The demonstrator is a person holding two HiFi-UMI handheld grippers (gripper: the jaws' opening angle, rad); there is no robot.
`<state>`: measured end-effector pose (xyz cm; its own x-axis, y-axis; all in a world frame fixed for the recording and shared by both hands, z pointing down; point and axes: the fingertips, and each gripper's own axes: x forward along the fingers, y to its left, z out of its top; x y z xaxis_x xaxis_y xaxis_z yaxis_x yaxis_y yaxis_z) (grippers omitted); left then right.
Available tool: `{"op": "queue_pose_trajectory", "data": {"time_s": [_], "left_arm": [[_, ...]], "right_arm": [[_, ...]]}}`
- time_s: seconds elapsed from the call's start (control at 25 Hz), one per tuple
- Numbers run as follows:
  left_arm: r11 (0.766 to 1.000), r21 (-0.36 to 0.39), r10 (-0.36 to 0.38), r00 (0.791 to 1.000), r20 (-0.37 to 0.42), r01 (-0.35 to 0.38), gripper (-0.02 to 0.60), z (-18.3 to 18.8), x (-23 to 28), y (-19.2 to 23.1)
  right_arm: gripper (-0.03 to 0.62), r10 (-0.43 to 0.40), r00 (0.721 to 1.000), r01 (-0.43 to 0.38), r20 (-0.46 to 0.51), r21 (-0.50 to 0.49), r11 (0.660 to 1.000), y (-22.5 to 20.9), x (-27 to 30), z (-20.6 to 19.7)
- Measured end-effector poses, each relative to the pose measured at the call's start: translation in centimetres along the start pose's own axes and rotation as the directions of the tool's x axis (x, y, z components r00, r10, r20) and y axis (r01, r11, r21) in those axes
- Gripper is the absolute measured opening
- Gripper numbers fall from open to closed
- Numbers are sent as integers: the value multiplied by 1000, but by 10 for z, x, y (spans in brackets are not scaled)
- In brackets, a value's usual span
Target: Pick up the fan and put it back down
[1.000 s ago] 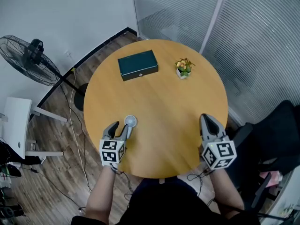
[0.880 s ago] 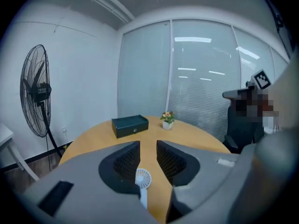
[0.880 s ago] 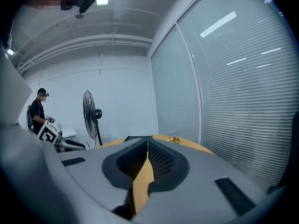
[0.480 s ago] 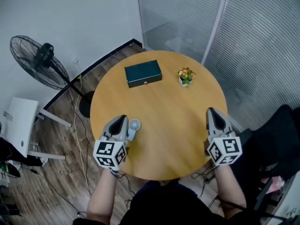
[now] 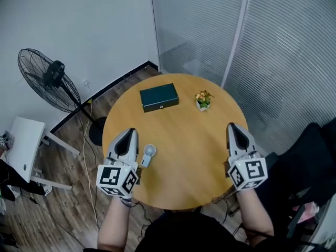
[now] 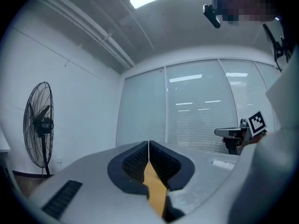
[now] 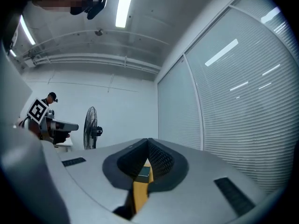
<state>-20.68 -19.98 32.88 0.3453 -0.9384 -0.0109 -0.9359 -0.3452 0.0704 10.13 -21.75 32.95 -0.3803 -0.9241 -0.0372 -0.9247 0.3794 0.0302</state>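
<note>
Left gripper (image 5: 130, 133) and right gripper (image 5: 233, 126) both closed, empty; fan (image 5: 148, 152) lies on table (image 5: 189, 140).

On the round table (image 5: 184, 167) we find the box (image 5: 159, 97) toward the far edge, with the potted plant (image 5: 202, 100) near it on its right. The handheld fan (image 5: 148, 154) lies by the left edge, just right of the left gripper (image 5: 129, 132). The right gripper (image 5: 231, 126) is over the right edge. The pedestal fan (image 5: 48, 80) stands on the floor, left of the table.
</note>
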Motion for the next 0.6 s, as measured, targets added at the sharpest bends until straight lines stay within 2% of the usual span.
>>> {"op": "queue_pose_trajectory", "data": {"time_s": [0.28,0.6], "left_arm": [[1000,24,15,996,89,-18,11,41,-15,-5],[999,17,44,995,89,-45,11,41,-27,-11]], "right_arm": [[5,28,997,-22,75,-69,997,12,-9,36],[5,55,993,-49,101,-61,997,12,-16,45]]}}
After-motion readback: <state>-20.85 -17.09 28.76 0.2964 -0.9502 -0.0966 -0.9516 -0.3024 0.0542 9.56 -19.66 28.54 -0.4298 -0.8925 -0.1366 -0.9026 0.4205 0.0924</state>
